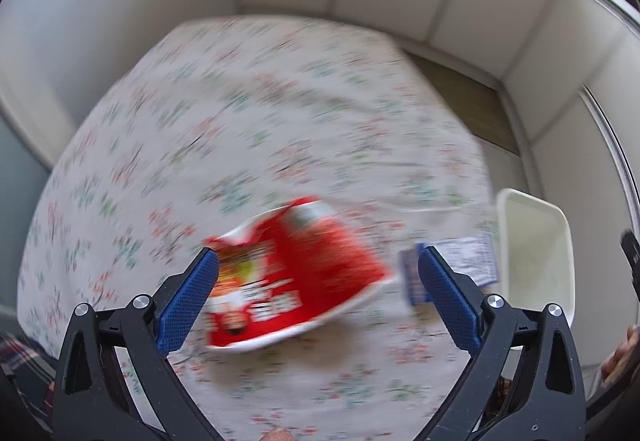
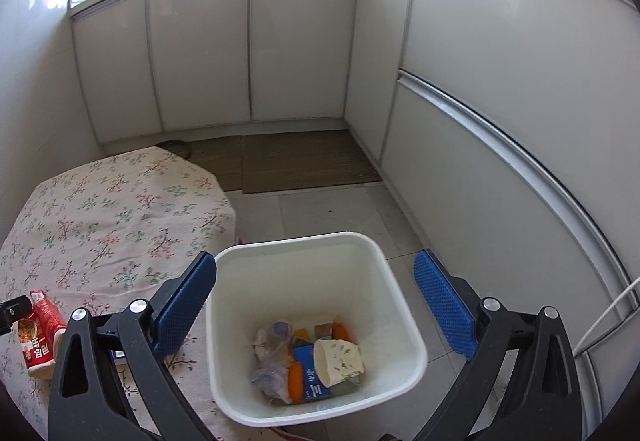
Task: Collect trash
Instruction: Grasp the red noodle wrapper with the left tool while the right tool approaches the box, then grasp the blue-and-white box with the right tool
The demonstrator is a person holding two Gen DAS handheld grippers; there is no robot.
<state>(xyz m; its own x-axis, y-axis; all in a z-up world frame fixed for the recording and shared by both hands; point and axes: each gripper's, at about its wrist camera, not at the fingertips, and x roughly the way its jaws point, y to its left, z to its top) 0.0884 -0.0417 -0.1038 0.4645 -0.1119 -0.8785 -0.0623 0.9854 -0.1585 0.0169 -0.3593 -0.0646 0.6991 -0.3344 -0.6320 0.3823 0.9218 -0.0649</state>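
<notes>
— What do you see, biggest things first?

— White cabinets (image 2: 304,49) wrap the corner of the room, with brown mats (image 2: 304,161) on the floor before them. Nearer me is the tabletop (image 1: 248,101), covered in a flowered cloth. Just off its edge stands the white bin (image 2: 256,281), on the floor.

— What's in the bin?

— A paper cup (image 2: 338,359), a blue carton (image 2: 310,373), crumpled clear plastic (image 2: 272,353) and some orange pieces (I can't tell what those are).

— And the trash left out?

— A red snack bag (image 1: 296,273) lies flat on the cloth, blurred in my left view. Beside it, toward the bin, lies a small blue and white packet (image 1: 468,261).

— Your tools?

— My left tool (image 1: 318,281) hangs over the red bag with its blue pads spread as wide as they go, one each side, gripping nothing. My right tool (image 2: 316,297) is above the bin, jaws also wide apart and empty, the bin's rim between them.
</notes>
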